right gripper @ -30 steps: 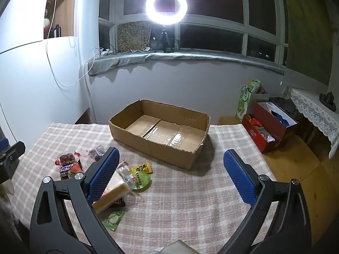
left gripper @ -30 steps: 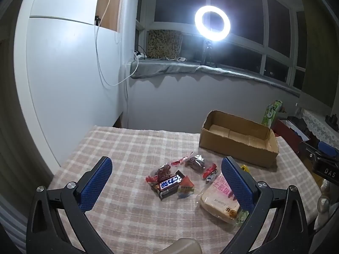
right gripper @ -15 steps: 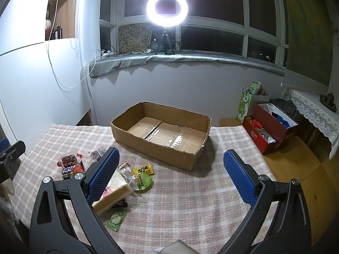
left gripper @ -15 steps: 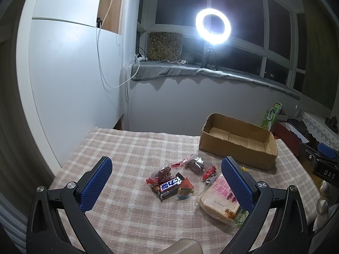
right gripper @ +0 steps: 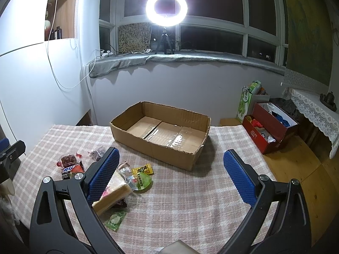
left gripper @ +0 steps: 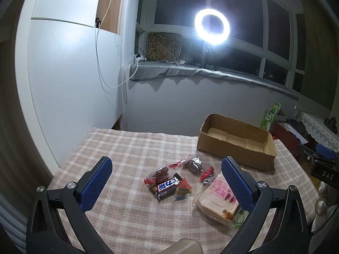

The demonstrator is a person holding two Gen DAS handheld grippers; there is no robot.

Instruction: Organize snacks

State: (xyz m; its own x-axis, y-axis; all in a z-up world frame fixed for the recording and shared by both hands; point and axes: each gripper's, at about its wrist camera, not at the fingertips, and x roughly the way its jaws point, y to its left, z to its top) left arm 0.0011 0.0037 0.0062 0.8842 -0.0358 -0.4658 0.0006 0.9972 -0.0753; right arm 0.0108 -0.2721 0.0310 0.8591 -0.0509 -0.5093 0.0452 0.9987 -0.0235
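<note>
We hold the left hand-held gripper and the right hand-held gripper spread wide and empty above the checked desk. The snacks lie loose just in front of the empty cardboard box: a chocolate bar with blue-and-white characters and a bread packet printed in pink characters we cannot read.

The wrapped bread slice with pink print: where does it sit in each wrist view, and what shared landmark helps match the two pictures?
Left wrist view: the wrapped bread slice lies lower right on the checked cloth, partly behind the right-hand blue pad.
Right wrist view: it lies lower left, partly hidden by the left-hand blue pad.
Shared landmark: the open cardboard box, beyond the snacks in both views.
</note>
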